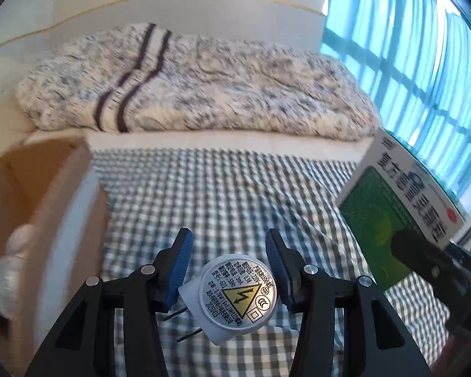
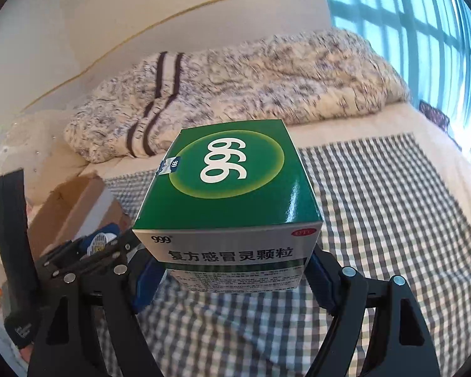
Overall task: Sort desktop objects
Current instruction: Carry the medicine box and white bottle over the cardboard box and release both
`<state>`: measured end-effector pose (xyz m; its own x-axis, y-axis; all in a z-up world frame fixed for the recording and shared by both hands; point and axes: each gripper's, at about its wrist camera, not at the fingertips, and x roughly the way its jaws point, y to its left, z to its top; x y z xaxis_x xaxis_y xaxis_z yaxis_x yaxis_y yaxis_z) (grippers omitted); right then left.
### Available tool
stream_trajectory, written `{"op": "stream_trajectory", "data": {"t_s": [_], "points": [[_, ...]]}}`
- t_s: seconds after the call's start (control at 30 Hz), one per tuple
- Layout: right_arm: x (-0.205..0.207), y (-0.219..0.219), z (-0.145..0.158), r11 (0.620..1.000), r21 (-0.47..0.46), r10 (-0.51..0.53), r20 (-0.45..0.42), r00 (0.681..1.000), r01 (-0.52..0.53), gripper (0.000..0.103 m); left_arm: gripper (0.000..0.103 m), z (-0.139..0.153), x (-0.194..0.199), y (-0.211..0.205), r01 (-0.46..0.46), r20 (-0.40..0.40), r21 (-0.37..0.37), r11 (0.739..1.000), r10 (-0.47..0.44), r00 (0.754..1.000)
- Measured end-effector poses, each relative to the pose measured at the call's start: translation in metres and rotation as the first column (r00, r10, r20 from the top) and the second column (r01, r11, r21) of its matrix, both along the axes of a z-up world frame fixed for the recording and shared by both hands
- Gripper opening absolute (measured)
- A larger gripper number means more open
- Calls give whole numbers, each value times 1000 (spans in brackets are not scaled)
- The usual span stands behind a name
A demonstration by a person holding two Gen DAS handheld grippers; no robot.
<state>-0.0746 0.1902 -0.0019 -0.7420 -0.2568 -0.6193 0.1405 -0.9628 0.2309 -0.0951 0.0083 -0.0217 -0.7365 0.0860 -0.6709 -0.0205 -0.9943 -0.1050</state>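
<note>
LED night-light plug [image 1: 232, 298]: small white round body, silver label with yellow lightning triangle facing the camera, two prongs pointing left. It sits between the blue pads of the left tool [image 1: 229, 265], low in the gap near the base of the fingers; left pad touches or nearly touches its shoulder, right pad just beside its rim. Whether the pads actually press on it I cannot tell.

Medicine box [image 2: 232, 201]: green top with white "999", grey front panel with Chinese print. Right tool [image 2: 232, 278] is clamped on its lower sides, one blue pad on each side wall; box held above the checked cloth, top tilted toward the camera (in the left wrist view the same box [image 1: 395, 207] shows at right, tilted).

Surroundings: grey-and-white checked cloth [image 1: 235, 188] spread on a bed; open cardboard box [image 1: 47, 201] at left edge of the cloth, blurred; folded speckled blanket [image 1: 204, 84] with two dark stripes behind; window with blue curtain [image 1: 424, 47] at right.
</note>
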Motion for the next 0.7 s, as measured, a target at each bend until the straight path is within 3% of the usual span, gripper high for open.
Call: {"op": "stream_trajectory", "data": {"t_s": [0.37,0.7], "points": [[16,-96,50,987,16,160,-79,984,-159,79,50,92,25,-94,-146,-140,24,989,148,979],[7,-220,58,939,50,344,-70,936,-341,79,50,103,39,-199,-316,-144,19,949,315,938]]}}
